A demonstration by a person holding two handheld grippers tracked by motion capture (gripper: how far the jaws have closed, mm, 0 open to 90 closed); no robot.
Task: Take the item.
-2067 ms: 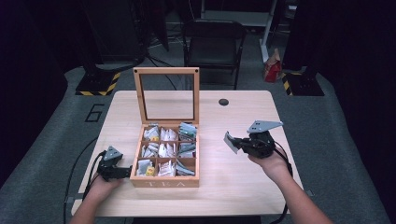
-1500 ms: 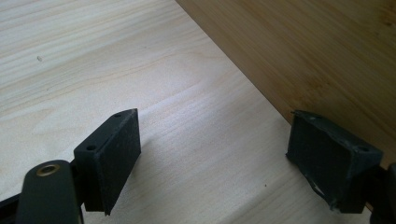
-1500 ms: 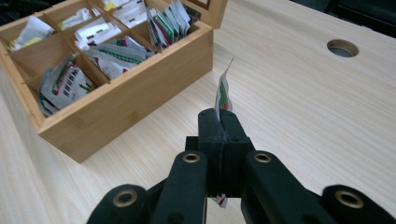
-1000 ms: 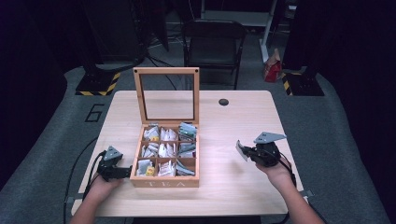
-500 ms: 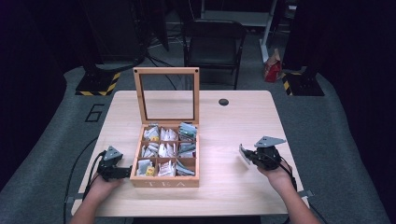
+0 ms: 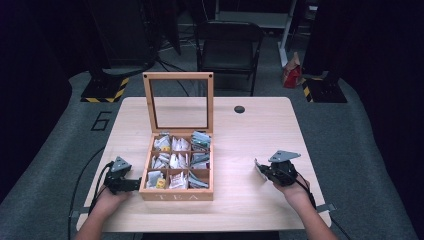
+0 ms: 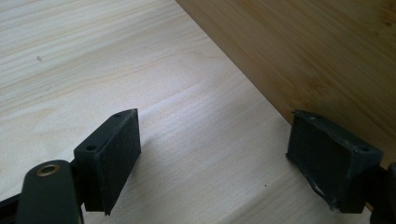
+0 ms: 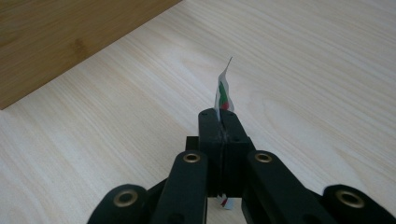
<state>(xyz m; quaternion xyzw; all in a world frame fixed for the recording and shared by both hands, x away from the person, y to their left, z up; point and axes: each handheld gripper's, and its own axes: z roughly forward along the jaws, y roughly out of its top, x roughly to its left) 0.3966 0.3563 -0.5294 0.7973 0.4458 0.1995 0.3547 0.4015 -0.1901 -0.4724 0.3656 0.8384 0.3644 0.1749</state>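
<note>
R of tea box (image 6: 176, 192), right gripper (image 6: 261, 171) pinches sachet (image 8: 224, 95) over bare table (image 6: 240, 145).

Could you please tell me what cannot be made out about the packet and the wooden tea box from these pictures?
- Thin white, green and red paper packet: right gripper view, the shut right gripper covers its middle; print unreadable.
- The packet: high view, too small to identify.
- Open wooden tea box with glass lid: high view, sachets too small to count.
- Tea box wall: left gripper view, cut off by the frame edges behind the open left gripper.
</note>
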